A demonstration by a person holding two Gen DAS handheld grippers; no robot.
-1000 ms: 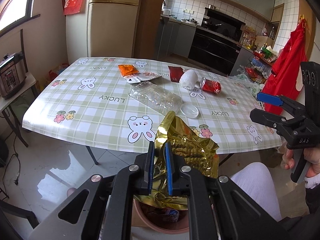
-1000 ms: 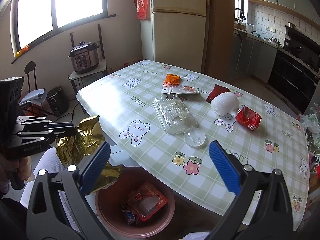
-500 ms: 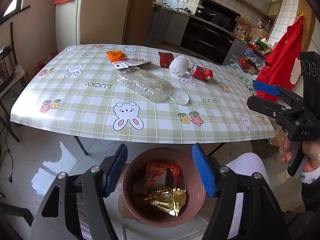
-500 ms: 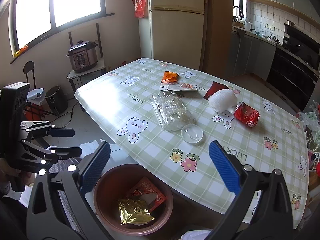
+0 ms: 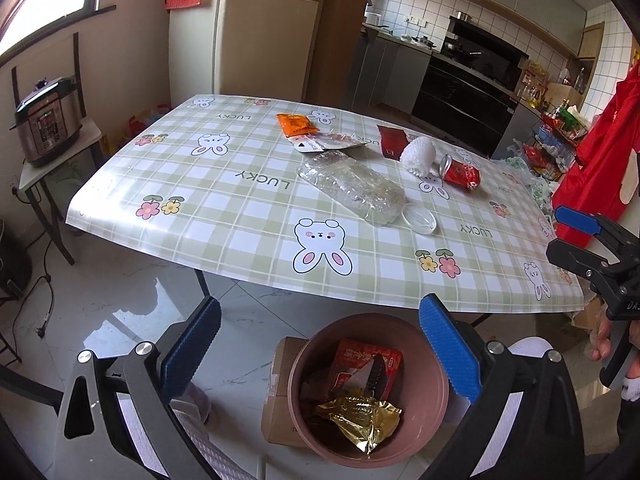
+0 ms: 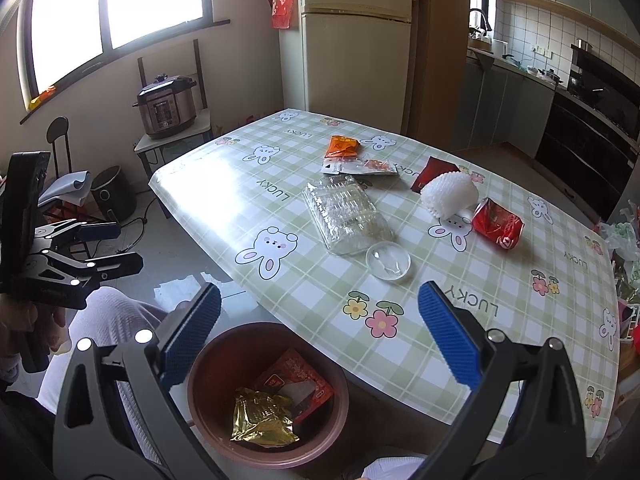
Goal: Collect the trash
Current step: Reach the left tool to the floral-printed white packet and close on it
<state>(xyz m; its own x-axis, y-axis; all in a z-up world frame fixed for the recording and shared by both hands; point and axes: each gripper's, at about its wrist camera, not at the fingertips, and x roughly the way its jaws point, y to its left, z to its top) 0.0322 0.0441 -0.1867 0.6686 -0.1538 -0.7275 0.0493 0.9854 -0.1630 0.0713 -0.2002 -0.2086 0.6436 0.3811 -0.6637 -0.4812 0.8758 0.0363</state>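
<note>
Gold foil wrapper (image 5: 358, 414) is seen lying in the brown bin (image 5: 434, 390) at six o'clock below the table (image 5: 240, 200), with the left gripper (image 5: 320, 350) opening, empty, and the right gripper (image 6: 318, 334) held wide, empty.

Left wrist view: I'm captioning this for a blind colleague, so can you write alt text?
The open left tool, jaws still widening with nothing between them, hangs over a brown bin holding a gold foil wrapper and a red packet. Beyond, a checked table still carries a clear plastic tray, a crushed red can and wrappers.
</note>
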